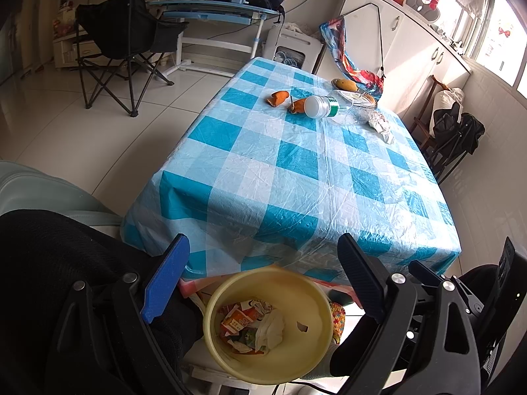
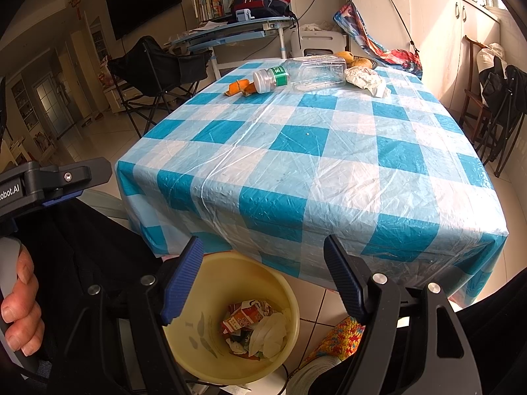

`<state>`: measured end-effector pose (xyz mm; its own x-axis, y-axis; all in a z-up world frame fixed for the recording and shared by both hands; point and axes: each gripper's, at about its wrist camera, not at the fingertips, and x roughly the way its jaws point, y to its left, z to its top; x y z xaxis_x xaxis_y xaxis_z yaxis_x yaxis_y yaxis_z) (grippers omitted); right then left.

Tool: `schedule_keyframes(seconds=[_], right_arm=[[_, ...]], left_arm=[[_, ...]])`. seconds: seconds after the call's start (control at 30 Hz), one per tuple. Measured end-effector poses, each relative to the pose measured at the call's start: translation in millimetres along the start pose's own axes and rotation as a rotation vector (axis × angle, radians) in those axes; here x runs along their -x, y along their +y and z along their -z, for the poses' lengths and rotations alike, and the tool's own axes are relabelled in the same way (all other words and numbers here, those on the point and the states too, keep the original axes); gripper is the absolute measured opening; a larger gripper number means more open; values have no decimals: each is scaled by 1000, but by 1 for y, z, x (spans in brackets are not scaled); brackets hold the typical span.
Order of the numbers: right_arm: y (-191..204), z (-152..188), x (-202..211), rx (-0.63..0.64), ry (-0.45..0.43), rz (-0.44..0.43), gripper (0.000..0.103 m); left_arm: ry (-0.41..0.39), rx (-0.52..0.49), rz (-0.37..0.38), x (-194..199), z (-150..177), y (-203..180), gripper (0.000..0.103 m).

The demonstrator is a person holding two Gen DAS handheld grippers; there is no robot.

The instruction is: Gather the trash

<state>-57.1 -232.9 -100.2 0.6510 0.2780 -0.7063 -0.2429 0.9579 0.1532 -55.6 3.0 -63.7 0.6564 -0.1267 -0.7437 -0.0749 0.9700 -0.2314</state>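
A yellow waste bin (image 1: 227, 358) (image 2: 184, 345) stands on the floor at the near edge of the table, holding a torn orange carton and white tissue. My left gripper (image 1: 263, 253) hangs open above it, nothing between its fingers. My right gripper (image 2: 263, 253) is open too, above the same bin. At the far end of the checked tablecloth (image 1: 296, 171) (image 2: 313, 164) lie a clear plastic bottle (image 1: 332, 105) (image 2: 296, 74) on its side, two orange peels (image 1: 278, 97) (image 2: 238, 87) and crumpled white paper (image 1: 382, 125) (image 2: 365, 80).
Yellow fruit (image 1: 344, 84) (image 2: 346, 56) sits at the table's far edge. A black folding chair (image 1: 125, 42) (image 2: 158, 65) and a blue desk (image 1: 214, 13) stand beyond. White cabinets (image 1: 411, 39) line the right wall. A person's hand (image 2: 19, 306) grips the left tool.
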Motion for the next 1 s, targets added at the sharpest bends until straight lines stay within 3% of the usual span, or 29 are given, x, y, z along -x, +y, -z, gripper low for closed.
schedule_keyframes(seconds=[0.73,1.0], right_arm=[[0,2,-2,-8,4,-8,75],[-9,-13,-5,-61,3,-54,75]], left_arm=[[-2,18,16,1,-2,4,88],[-41,89,13,2,-36,23,88]])
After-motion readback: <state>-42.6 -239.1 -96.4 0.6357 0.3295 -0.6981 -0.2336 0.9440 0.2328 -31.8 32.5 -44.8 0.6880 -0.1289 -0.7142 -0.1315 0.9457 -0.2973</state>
